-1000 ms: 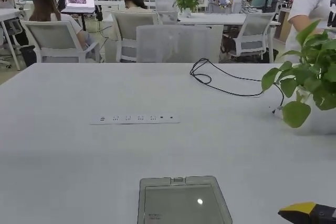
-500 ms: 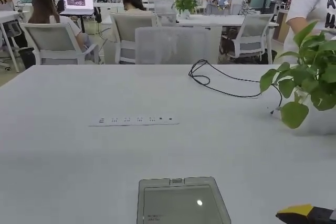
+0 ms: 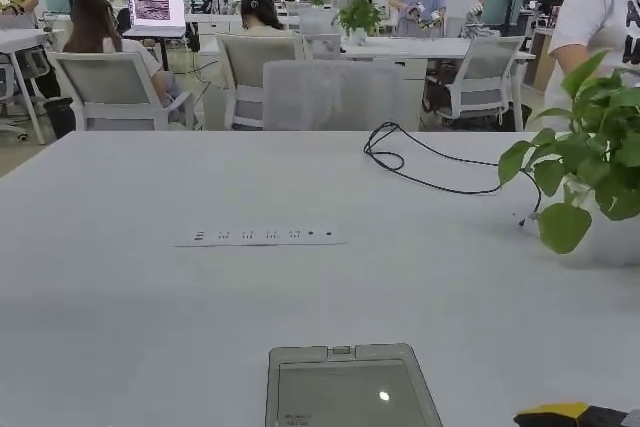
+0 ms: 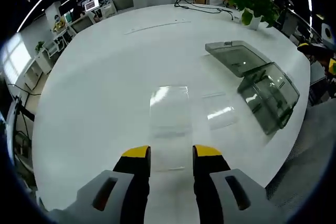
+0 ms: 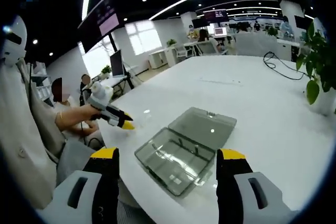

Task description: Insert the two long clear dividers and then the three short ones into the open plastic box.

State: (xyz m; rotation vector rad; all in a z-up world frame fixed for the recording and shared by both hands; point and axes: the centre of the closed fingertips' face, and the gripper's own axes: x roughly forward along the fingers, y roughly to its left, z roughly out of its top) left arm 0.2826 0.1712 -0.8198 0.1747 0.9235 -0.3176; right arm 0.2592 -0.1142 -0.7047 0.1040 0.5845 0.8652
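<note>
My left fingers [image 4: 137, 153] part-open, empty, aimed at clear dividers [image 4: 169, 107] flat on counter [image 4: 94, 77]. Likely light, slick, brittle: I'd pinch an edge; right fingers [image 5: 105, 153] wide, empty.

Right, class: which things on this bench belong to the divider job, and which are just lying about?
Job in hand:
- plastic box, lid open
- clear dividers, lying flat beside it

Just lying about:
- potted plant
- black cable
- socket strip
</note>
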